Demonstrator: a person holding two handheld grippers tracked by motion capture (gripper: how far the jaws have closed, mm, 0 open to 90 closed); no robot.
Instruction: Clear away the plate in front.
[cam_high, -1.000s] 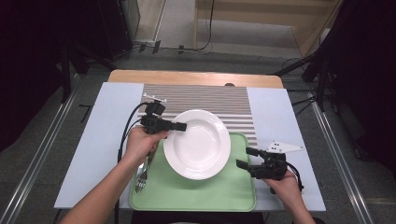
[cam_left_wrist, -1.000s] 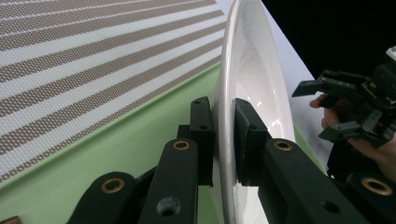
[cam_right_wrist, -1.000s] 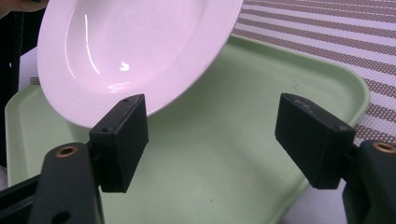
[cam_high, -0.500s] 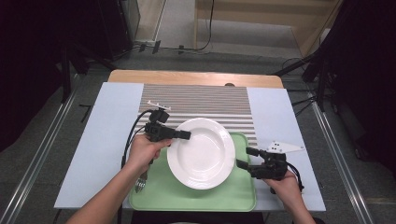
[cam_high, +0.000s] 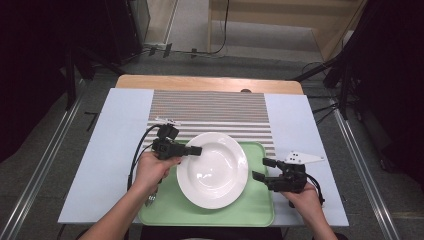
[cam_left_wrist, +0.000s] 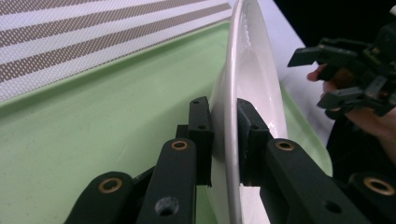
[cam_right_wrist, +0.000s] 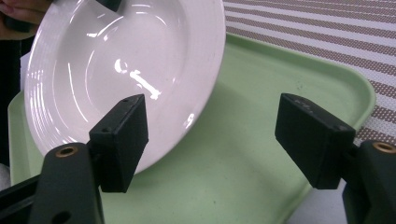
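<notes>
Gripping white plate (cam_left_wrist: 252, 70) rim, left tool (cam_left_wrist: 223, 135) clenched above green tray (cam_high: 165, 212); right tool (cam_right_wrist: 212, 140) released.

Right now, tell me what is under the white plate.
The green tray lies under the white plate, whose rim the left gripper clamps. The tray's middle is covered by the plate.

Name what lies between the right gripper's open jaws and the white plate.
Only bare green tray separates the right gripper from the plate, seen in the right gripper view.

Left hand-held gripper (cam_high: 192, 150) level, pointing right, jaws clamped narrow on a rim. Right hand-held gripper (cam_high: 261, 169) at near right, pointing left, jaws wide apart, gripping nothing.
</notes>
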